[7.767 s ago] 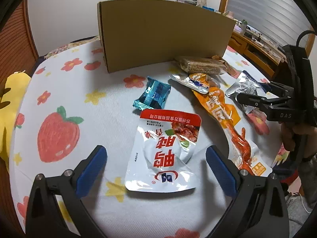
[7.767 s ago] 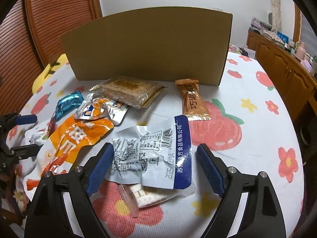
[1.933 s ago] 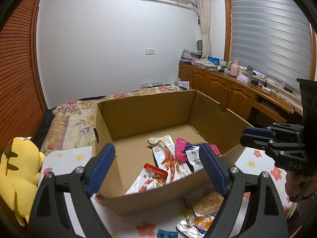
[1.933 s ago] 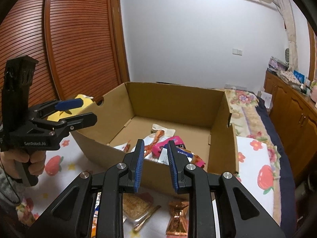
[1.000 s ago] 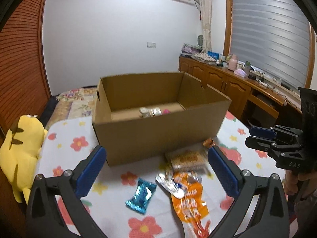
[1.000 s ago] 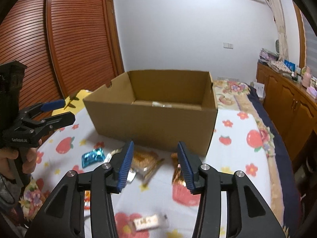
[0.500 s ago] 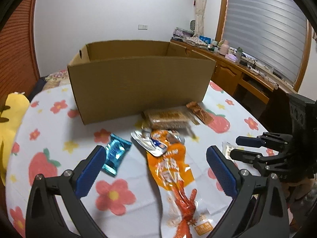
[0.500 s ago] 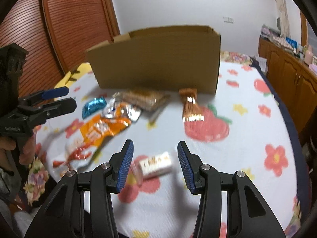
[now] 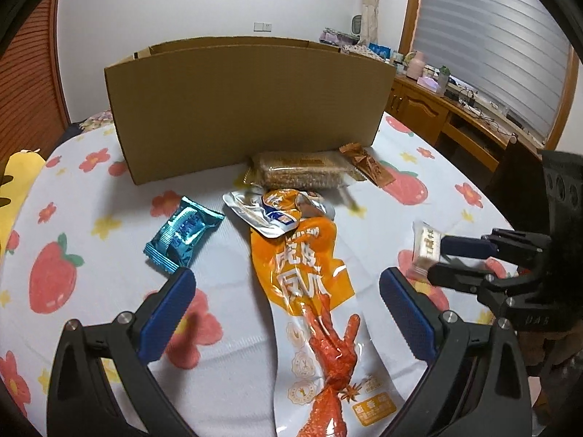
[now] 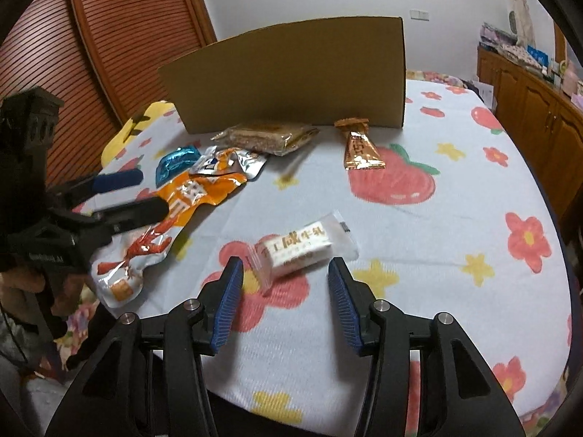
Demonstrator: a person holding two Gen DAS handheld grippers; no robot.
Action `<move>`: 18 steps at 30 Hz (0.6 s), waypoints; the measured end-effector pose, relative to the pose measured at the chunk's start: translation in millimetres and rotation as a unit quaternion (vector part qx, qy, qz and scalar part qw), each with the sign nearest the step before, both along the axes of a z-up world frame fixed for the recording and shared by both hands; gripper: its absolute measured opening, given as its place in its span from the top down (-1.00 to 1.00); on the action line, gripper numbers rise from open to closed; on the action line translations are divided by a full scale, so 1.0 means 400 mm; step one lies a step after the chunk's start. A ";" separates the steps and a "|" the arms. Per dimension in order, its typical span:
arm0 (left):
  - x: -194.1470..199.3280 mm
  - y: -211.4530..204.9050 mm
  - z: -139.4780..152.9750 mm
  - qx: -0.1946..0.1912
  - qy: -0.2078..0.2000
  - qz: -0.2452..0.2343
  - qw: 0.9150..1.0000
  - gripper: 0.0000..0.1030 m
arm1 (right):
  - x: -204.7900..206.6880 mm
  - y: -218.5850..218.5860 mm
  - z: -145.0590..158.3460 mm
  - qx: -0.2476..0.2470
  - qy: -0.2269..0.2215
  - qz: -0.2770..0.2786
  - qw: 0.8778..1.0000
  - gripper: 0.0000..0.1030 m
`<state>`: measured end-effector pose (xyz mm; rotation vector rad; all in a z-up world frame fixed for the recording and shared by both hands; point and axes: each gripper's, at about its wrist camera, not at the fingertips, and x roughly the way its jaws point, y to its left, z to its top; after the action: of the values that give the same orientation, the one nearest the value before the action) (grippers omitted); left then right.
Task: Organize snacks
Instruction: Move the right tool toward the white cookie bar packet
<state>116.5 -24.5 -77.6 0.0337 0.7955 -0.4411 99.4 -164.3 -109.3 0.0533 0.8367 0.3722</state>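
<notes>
Both grippers descending from above cardboard box [image 10: 291, 73] toward tablecloth; right gripper [image 10: 284, 291] jaws opening around white nougat packet [image 10: 298, 247], not touching.

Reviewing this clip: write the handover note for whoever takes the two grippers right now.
Left gripper: open, empty, above the long orange chicken-feet pouch.
Right gripper: jaws opening, nothing gripped, white nougat bar just ahead.
On the table in front of the cardboard box: blue candy, silver pouch, brown cracker pack, copper candy.
Left: box all six.

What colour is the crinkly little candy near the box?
Shiny blue candy wrapper, clearest in the left wrist view.
</notes>
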 end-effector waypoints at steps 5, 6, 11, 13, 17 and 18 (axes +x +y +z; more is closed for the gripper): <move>0.008 0.005 -0.009 -0.005 0.009 0.002 1.000 -0.96 | 0.029 0.011 0.004 0.000 -0.003 -0.002 1.000 0.01; 0.008 0.006 -0.010 -0.004 0.010 0.002 1.000 -0.96 | 0.033 0.014 0.004 -0.005 -0.005 -0.003 1.000 0.01; 0.007 0.005 -0.017 0.001 0.011 0.001 1.000 -0.95 | 0.052 0.026 -0.001 -0.023 -0.007 -0.005 1.000 0.01; 0.008 0.001 -0.020 0.004 0.012 0.000 1.000 -0.95 | 0.054 0.027 -0.005 -0.031 -0.007 -0.007 0.999 0.01; 0.008 -0.009 -0.021 0.013 0.014 -0.002 1.000 -0.95 | 0.051 0.028 -0.010 -0.042 -0.015 -0.006 0.999 0.04; 0.007 -0.012 -0.021 0.016 0.013 -0.004 1.000 -0.95 | 0.049 0.029 -0.012 -0.045 -0.016 -0.006 0.999 0.07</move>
<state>119.3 -29.5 -85.9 0.0602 0.8288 -0.4378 119.2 -152.8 -114.0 -0.0319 0.8199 0.3233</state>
